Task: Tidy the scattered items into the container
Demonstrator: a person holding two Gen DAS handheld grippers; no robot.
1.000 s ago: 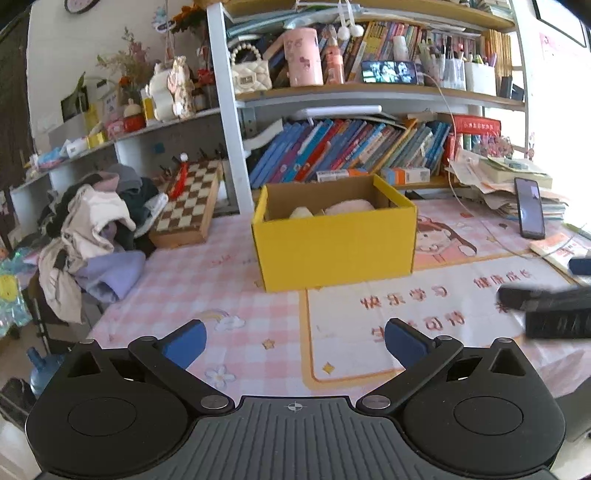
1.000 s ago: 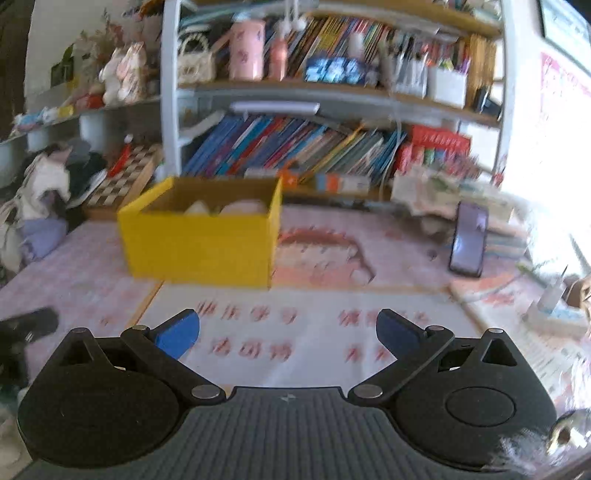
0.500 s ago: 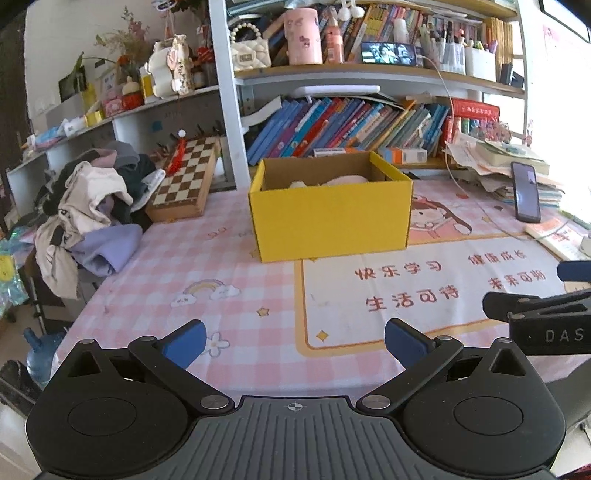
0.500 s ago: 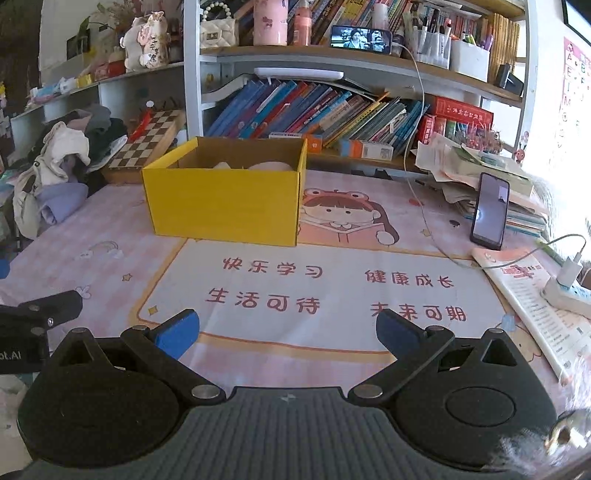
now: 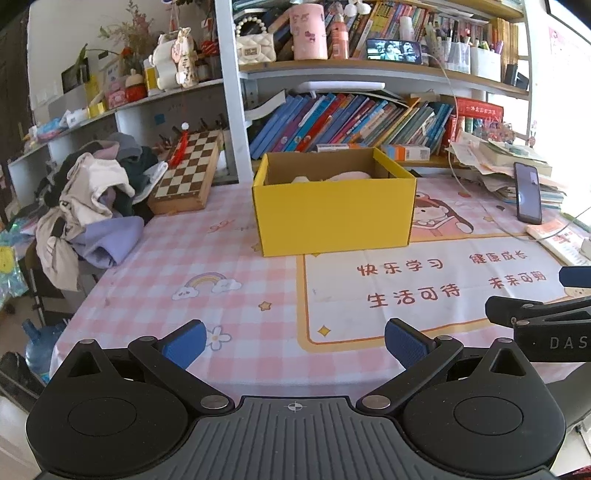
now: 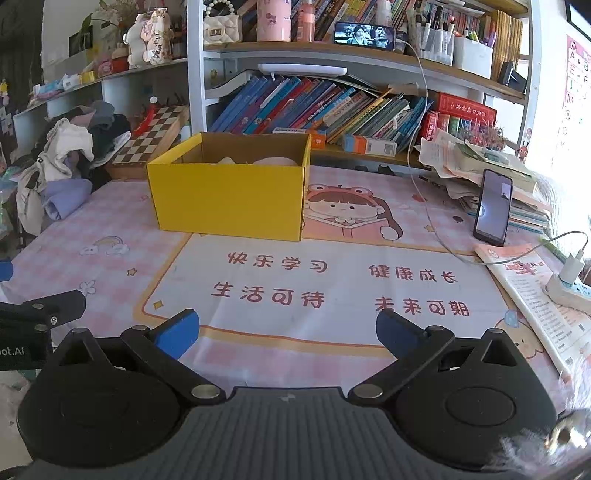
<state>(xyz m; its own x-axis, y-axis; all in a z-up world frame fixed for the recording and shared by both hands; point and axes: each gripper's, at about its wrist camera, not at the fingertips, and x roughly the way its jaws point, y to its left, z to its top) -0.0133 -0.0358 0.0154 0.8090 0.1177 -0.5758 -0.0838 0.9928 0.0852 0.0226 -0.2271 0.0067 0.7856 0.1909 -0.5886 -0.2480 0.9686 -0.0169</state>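
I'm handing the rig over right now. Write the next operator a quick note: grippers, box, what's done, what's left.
Left gripper: open, empty, above the table's near edge.
Right gripper: open, empty, over the printed mat.
Yellow box: upright at the back of the mat, open top, pale items already inside.
Done: some things are in the box.
Left: no loose small items visible on the mat; check whether the phone or booklet count.

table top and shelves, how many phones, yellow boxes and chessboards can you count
phones: 2 (one propped on the table, one on the upper shelf)
yellow box: 1
chessboard: 1
total: 4
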